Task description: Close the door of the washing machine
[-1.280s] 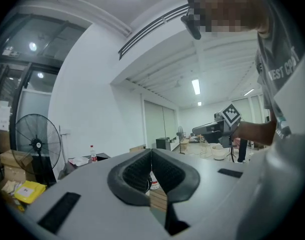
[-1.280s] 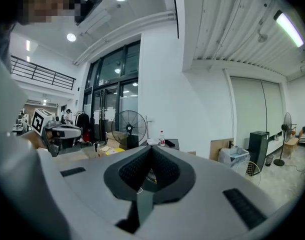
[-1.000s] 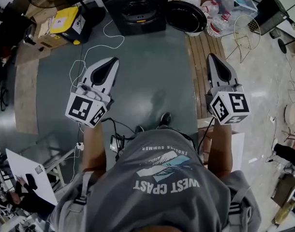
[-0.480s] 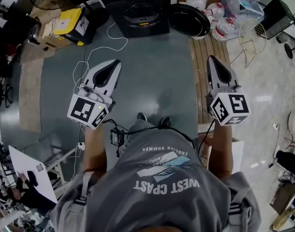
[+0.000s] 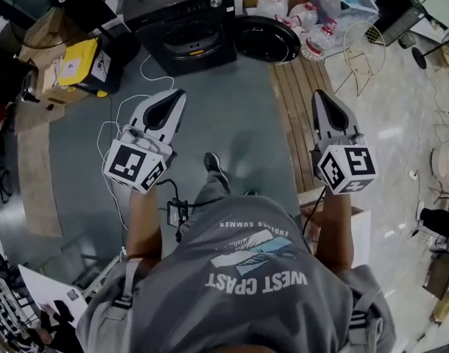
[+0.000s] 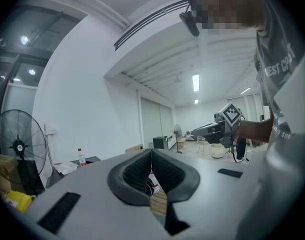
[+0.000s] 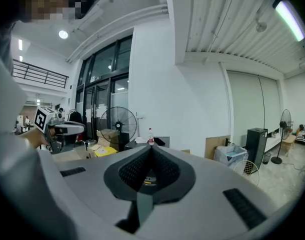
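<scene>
In the head view the black washing machine (image 5: 182,22) stands at the top, across the grey floor. Its round door (image 5: 265,40) hangs open to the machine's right. My left gripper (image 5: 174,94) and right gripper (image 5: 320,94) are held out side by side and point toward the machine, both well short of it. Both are shut with nothing between the jaws. The left gripper (image 6: 151,150) shows its pads meeting. The right gripper (image 7: 151,146) is the same, with the machine's top (image 7: 160,141) just behind its tips.
Cardboard boxes and a yellow pack (image 5: 77,61) sit left of the machine, and a standing fan (image 7: 117,124) is near them. Water jugs (image 5: 298,13) and a wire frame (image 5: 364,46) stand to the right. Wooden planks (image 5: 294,116) and a white cable (image 5: 129,101) lie on the floor.
The person has stepped forward, one foot now ahead. Both grippers have moved closer to the washing machine, which sits lower in the head view. The jaws stay shut.
</scene>
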The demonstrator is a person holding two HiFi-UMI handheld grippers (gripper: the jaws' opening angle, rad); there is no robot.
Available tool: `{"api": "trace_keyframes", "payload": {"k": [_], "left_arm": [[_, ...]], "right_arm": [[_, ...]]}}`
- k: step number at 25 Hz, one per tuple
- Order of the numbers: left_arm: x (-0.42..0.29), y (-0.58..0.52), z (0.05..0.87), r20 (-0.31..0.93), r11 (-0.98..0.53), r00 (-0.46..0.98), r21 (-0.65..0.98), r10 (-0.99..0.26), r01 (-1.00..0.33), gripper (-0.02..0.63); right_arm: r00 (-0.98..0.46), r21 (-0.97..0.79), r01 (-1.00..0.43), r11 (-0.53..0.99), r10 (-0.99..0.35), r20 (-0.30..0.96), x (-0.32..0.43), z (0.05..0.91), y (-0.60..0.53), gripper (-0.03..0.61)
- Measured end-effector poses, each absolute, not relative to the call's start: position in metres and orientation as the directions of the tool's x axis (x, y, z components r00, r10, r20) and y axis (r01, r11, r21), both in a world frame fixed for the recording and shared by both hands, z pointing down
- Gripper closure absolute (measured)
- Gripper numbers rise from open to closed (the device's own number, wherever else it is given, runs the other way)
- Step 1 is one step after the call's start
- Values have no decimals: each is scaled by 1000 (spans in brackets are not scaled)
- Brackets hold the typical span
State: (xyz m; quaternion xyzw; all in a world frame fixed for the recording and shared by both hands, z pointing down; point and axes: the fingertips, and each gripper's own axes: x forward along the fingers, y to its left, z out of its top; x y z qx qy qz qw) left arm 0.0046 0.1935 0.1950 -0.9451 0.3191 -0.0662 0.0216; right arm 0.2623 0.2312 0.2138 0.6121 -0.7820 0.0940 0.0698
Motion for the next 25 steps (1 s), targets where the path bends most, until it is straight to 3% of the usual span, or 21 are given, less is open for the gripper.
{"api": "trace_keyframes", "payload": {"k": [10,25], "left_arm": [[1,84,190,91,-858,853,-66,-514,-510,595],[-41,-6,187,61,-880,878,-50,-476,-473,595]], "right_arm": [[-150,-51,-988,142,-960,235,241,208,149,551],[-100,2,-995,103,-965,241,202,197,62,551]]}}
